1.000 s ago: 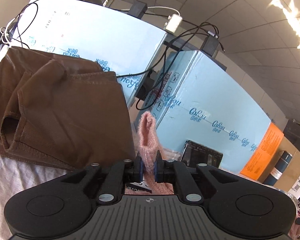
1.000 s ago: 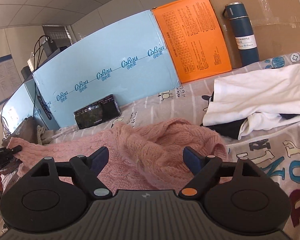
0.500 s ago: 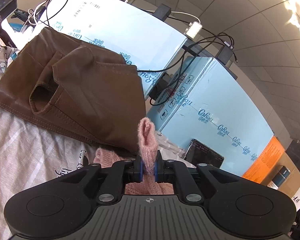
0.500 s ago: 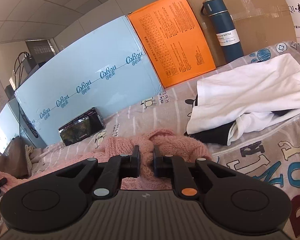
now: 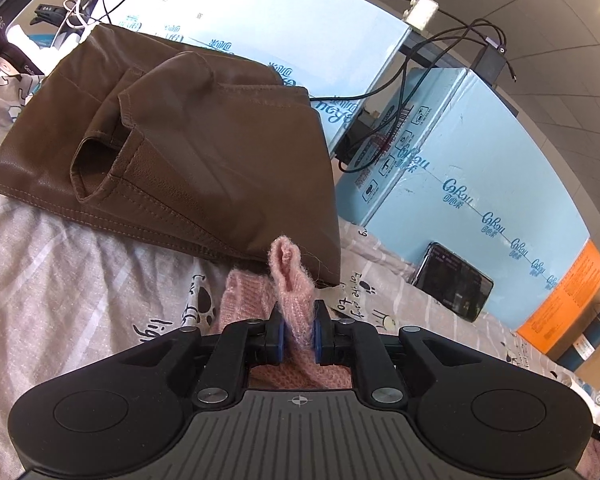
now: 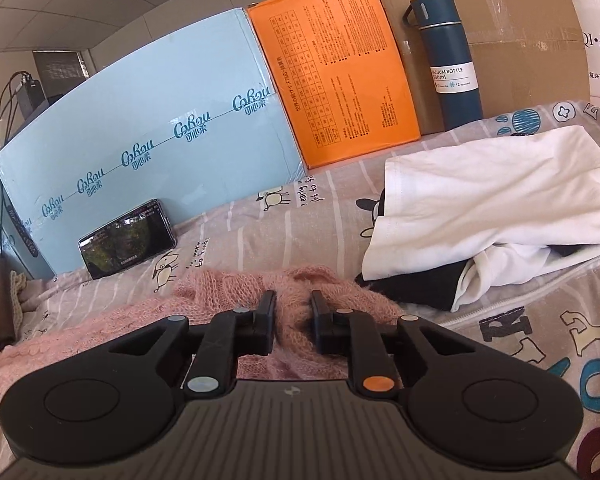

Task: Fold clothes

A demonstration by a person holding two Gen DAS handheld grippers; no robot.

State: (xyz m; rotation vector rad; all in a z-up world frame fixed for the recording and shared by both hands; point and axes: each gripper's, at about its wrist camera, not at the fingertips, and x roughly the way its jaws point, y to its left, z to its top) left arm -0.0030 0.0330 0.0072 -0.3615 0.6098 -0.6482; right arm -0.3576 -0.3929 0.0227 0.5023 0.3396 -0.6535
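Note:
A fuzzy pink knit sweater [image 6: 228, 292] lies stretched across the printed bedsheet [image 6: 260, 224]. My right gripper [image 6: 293, 322] is shut on a bunched fold of it near its right end. In the left wrist view, my left gripper [image 5: 298, 332] is shut on another fold of the pink sweater [image 5: 290, 280], which sticks up between the blue pads, just in front of a folded brown leather garment [image 5: 188, 148].
A folded white garment over a black one [image 6: 492, 216] lies right of the sweater. A phone [image 6: 128, 238] leans on light blue boxes [image 6: 148, 136]. An orange box [image 6: 336, 68], a blue vacuum bottle [image 6: 450, 60] and a cardboard box [image 6: 528, 36] stand behind. Cables [image 5: 400, 80] hang over the boxes.
My right gripper has closed from wide open onto the sweater. My left gripper, still gripping, has tipped down, with the brown garment and sheet more in view.

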